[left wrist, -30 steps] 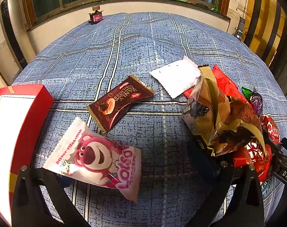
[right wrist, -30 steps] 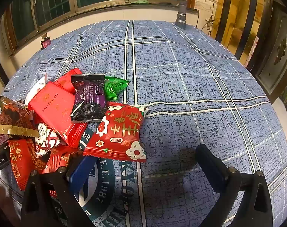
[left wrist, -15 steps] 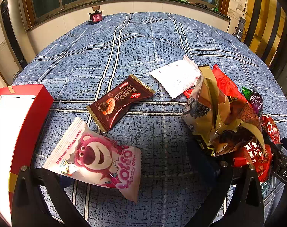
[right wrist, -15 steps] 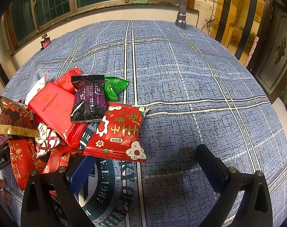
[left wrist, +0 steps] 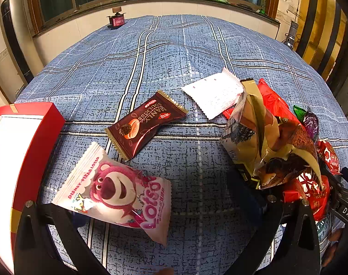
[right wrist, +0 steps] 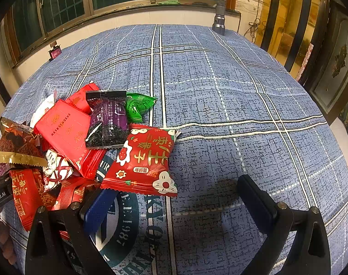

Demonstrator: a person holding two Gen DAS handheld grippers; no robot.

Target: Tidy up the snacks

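Note:
On the blue plaid cloth, the left wrist view shows a pink Lotso packet (left wrist: pixel 114 190), a brown Manly packet (left wrist: pixel 146 123), a white packet (left wrist: pixel 215 95) and a gold-brown bag (left wrist: pixel 265 142) leaning on a red heap. My left gripper (left wrist: pixel 160 206) stands open; the Lotso packet lies over its left finger. In the right wrist view a red flowered packet (right wrist: pixel 144 160), a purple packet (right wrist: pixel 107 121) and a green packet (right wrist: pixel 138 105) lie beside stacked red packets (right wrist: pixel 66 130). My right gripper (right wrist: pixel 174 197) is open, its left blue pad (right wrist: pixel 98 208) tucked under the flowered packet's corner.
A red box with a white inside (left wrist: pixel 20 155) sits at the left edge. A small red device (left wrist: pixel 116 20) and a grey flashlight (right wrist: pixel 219 23) stand at the far edge by the window wall. Bare cloth stretches beyond and to the right of the heap.

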